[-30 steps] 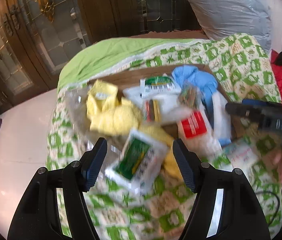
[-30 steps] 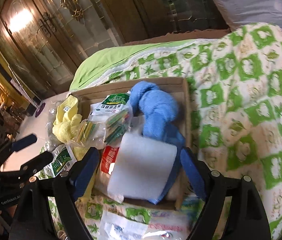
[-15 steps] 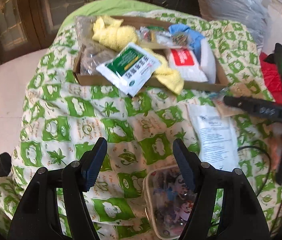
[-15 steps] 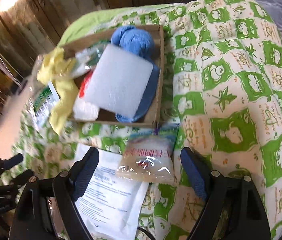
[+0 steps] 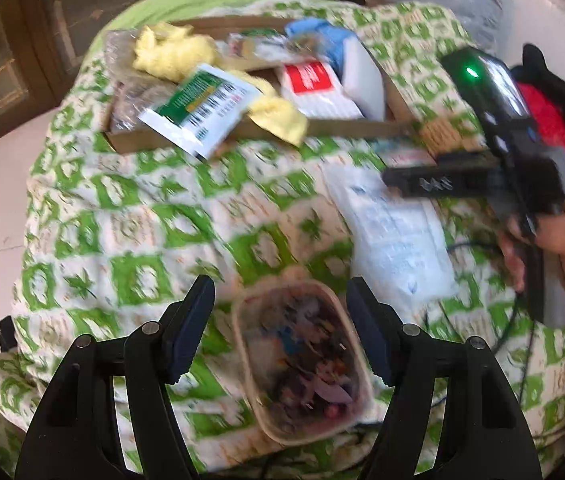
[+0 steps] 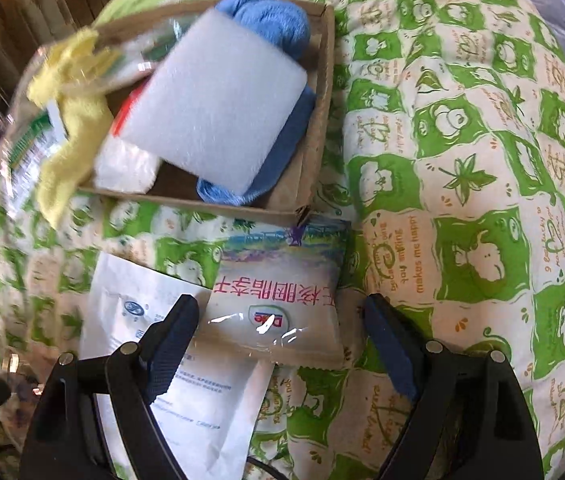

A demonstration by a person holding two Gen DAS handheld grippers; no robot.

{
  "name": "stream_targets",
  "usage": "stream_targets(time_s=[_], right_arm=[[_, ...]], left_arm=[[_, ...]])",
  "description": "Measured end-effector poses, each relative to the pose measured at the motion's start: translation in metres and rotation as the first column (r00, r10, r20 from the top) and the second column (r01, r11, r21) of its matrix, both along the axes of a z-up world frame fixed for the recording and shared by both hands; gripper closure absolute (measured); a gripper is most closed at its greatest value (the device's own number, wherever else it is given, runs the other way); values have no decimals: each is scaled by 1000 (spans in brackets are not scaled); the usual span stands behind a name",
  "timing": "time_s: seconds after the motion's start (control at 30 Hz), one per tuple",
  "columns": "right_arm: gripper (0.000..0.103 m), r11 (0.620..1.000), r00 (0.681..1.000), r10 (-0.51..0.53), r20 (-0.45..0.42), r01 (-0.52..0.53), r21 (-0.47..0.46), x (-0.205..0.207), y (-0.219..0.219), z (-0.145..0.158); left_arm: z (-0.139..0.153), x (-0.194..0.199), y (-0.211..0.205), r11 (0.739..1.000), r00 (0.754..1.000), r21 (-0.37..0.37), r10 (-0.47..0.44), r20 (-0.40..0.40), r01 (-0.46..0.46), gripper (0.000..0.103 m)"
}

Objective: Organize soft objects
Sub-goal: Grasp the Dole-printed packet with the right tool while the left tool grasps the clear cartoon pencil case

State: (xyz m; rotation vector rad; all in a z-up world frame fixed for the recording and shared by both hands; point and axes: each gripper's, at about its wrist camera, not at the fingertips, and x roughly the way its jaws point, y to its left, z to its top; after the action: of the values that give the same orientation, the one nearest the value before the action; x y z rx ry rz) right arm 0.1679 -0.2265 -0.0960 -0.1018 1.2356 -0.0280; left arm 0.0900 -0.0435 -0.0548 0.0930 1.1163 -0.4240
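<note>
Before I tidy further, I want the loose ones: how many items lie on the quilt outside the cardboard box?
3: a clear pouch between the left jaws, a white printed bag, and a snack packet beside the box. More may be hidden.

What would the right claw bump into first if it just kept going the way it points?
Most likely the clear snack packet with pink lettering, which lies on the green-patterned quilt between the open fingers of the right claw. How far it still has to go is hard to judge.
</note>
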Motion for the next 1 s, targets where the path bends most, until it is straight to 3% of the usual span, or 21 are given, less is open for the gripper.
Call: stream_targets(time_s=[0.07, 0.2, 0.47, 0.63, 0.8, 1.0], right_arm=[[20, 1000, 1000, -10, -3, 10, -23, 3, 3, -3], [35, 999, 1000, -28, 15, 28, -45, 3, 0, -1], [36, 999, 999, -17, 29, 18, -32, -8, -11, 10], [36, 1000, 999, -10, 42, 11, -27, -24, -3, 17], [36, 1000, 996, -13, 84, 11, 18, -38, -3, 30], [36, 997, 993, -1, 118, -8, 71, -55, -1, 45]], left_arm=[[-3, -5, -2, 1000, 1000, 4, -9, -25, 9, 34], [-10, -16, -5, 1000, 998, 19, -16, -61, 17, 34], [-15, -31, -17, 996, 997, 80, -29, -77, 35, 31], [-29, -24, -15, 996, 991, 87, 15, -137, -3, 18], [-46, -17, -12, 999, 976, 33, 50, -211, -44, 17], [-46, -17, -8, 997, 984, 25, 74, -162, -71, 23]])
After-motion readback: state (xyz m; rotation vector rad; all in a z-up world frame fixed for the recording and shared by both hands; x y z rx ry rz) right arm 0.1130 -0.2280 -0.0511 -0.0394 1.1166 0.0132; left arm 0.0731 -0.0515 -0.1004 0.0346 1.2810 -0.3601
